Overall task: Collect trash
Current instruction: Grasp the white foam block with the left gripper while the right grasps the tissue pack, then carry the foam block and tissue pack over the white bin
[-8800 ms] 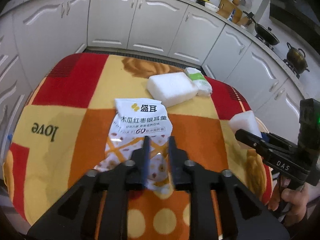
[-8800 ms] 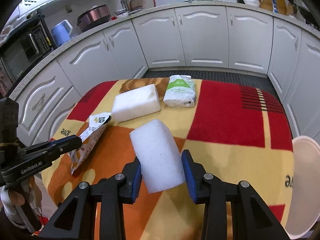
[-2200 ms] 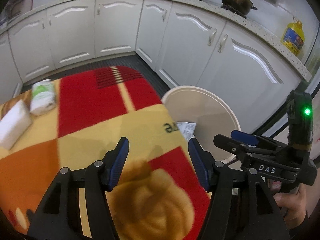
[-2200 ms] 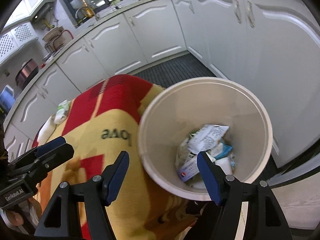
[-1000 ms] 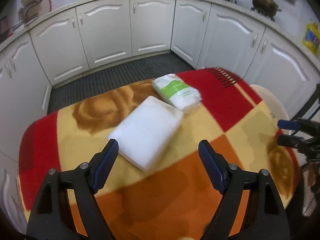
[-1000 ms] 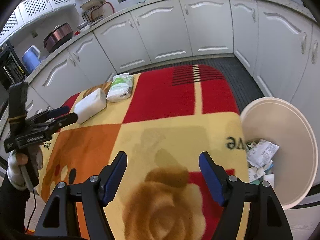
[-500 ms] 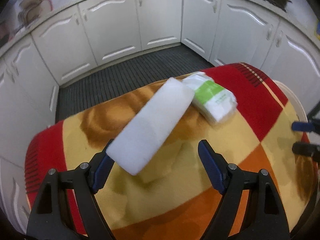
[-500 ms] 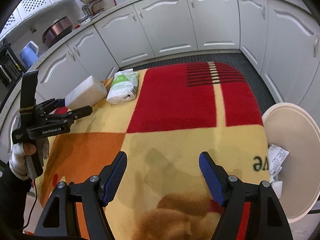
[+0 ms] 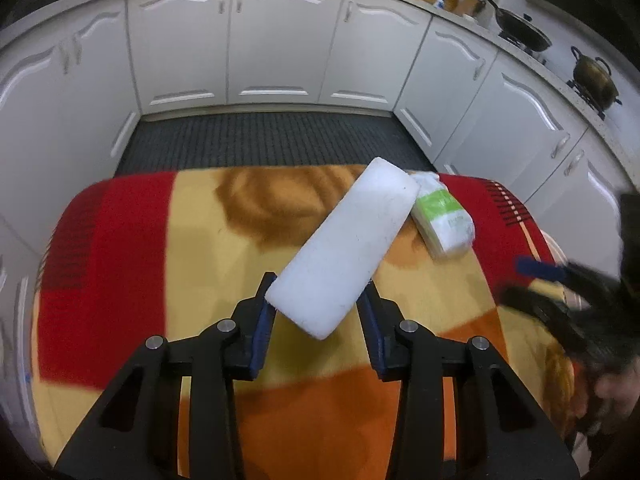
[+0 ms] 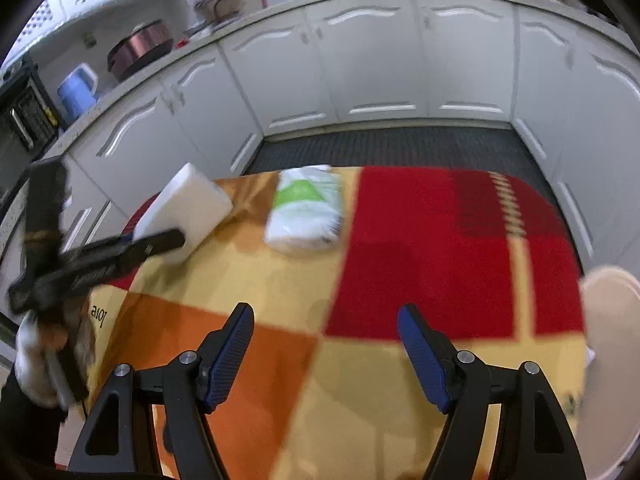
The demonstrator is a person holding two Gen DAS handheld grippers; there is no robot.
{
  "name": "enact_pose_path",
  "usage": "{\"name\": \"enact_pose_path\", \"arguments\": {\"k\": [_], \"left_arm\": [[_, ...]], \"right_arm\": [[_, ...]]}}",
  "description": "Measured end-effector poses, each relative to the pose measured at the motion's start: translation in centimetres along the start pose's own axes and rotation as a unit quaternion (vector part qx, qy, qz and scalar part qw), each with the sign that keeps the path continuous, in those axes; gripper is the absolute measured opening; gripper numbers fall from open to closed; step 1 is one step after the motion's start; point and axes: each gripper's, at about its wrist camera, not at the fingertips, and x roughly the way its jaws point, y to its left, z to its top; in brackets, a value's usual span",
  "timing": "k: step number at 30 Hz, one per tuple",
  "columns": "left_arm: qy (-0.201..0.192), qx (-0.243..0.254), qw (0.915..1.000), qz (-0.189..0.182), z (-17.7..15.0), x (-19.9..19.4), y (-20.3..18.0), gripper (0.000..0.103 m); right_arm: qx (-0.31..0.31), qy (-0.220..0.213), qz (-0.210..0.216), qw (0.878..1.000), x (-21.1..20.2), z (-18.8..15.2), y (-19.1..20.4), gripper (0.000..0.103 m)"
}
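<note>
Between the blue pads of the left gripper (image 9: 318, 300) sits the near end of a white foam block (image 9: 346, 248), tilted up off the table (image 9: 200, 240), its far end pointing toward the far right corner. The jaws are closing, and both pads look to be against the block's sides. Just beside the block's far end, near the table's far edge, lies a white-and-green packet (image 9: 442, 216); from the left wrist view they seem to touch, though I cannot tell for sure. The right gripper (image 10: 326, 354) hovers over the table's near part with its jaws wide apart and nothing between them. Off the table's right edge stands a pale bin (image 10: 612, 344), only partly in view. A checked blanket in red, yellow and orange covers the table.
</note>
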Motion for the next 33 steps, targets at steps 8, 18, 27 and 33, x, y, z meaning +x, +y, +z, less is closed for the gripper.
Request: {"name": "enact_pose_path", "arguments": {"k": [8,18,27,33], "left_arm": [[-0.008,-0.027,0.9996,-0.004,-2.6,-2.0,0.2,0.037],[-0.022,-0.043,0.9987,-0.015,-4.4,-3.6,-0.6,0.037],[-0.030,-0.024,0.9989,-0.027,-6.4,-5.2,-4.6,0.037],[-0.038,-0.004,0.9990,-0.024,-7.5,-6.3,-6.9,0.037]], "right_arm": [[0.016,0.016,-0.018,1.000,6.0,4.9,1.4,0.072],[-0.017,0.000,-0.009,1.000,2.0,1.7,1.3,0.045],[-0.028,-0.023,0.004,0.999,-4.6,-4.2,1.2,0.045],[-0.028,-0.034,-0.001,0.999,-7.1,-7.5,1.0,0.045]]}}
